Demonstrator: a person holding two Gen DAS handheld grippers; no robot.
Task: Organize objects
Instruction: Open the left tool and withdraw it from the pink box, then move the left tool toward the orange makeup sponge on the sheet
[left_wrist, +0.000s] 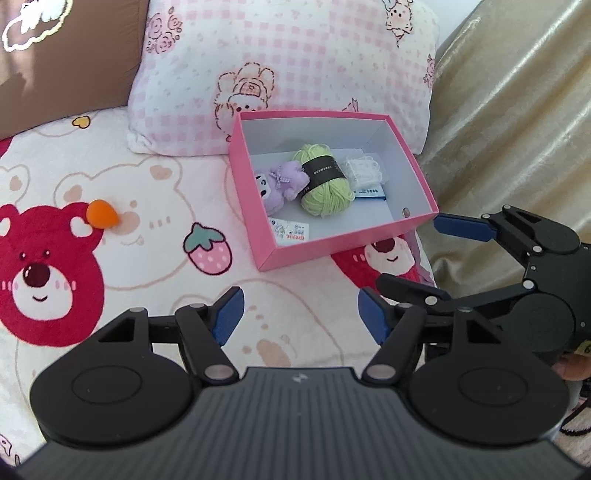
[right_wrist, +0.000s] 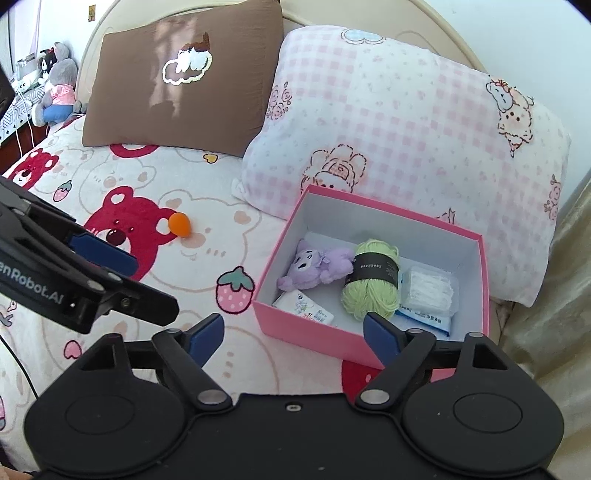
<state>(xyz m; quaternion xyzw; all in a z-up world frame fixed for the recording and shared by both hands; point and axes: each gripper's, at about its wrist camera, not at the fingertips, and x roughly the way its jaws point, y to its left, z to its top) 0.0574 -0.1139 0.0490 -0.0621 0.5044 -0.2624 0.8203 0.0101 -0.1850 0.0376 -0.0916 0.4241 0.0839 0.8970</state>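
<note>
One item is left outside the pink box (left_wrist: 343, 236) on the bed (left_wrist: 155, 295): a small orange object (left_wrist: 102, 215), roundish with no clear long axis, well to the box's left. The left tool (left_wrist: 301, 314), spread and empty, looks nearer it than the right tool (right_wrist: 293, 334), also spread and empty, just before the box's near wall.

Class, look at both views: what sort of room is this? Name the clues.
Most likely a bedroom: the pink box sits on a bed with a bear-print blanket, two pillows lean on a headboard, and plush toys sit beside it.
</note>
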